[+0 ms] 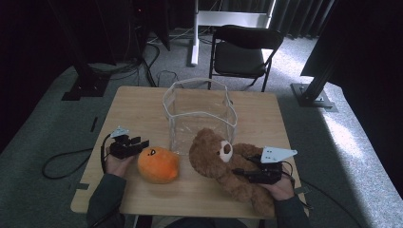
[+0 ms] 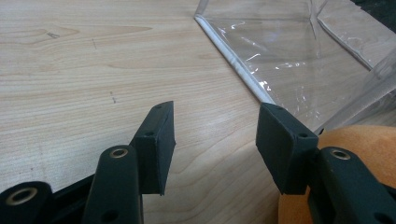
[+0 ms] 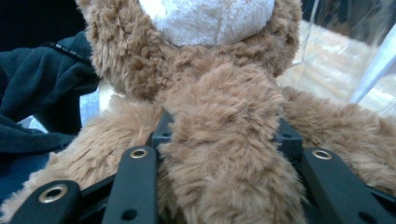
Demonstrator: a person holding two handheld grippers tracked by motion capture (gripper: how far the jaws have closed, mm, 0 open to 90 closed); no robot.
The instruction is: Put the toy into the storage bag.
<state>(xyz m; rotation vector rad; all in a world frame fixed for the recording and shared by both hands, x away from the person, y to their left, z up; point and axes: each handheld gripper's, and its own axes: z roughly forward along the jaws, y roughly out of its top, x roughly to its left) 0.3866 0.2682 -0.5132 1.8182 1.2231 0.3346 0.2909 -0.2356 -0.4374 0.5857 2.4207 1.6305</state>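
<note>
Table: pale wood-grain laminate, squarish, smooth w/ a slight sheen.

Clear plastic bin stands upright at mid-table, open top, thin flexible see-through walls that crease and catch glare; in the left gripper view its bottom edge runs diagonally across the wood.

Brown teddy bear: shaggy, long-pile plush, rounded head w/ a cream muzzle, lying on the table's near right part, head touching the bin's front wall, body stretching toward the near-right corner. In the right gripper view the fur is thick and clumped, cream muzzle patch at top.

Orange plush: round, blob-shaped, short soft pile, small dark face marks on its upper left; sits on the table just left of the bear, near the bin's front-left corner.

Left hand-held gripper — black, hard plastic, flat rectangular pads; jaws released, spread wide w/ bare wood between them, right jaw just beside the orange plush. Held low, at the plush's left.

Right hand-held gripper — jaws clenched on a fold of the bear's body, fur bulging between and over them. Grey three-cornered plate on top.

Dark sleeve in the right gripper view, ribbed knit.
</note>
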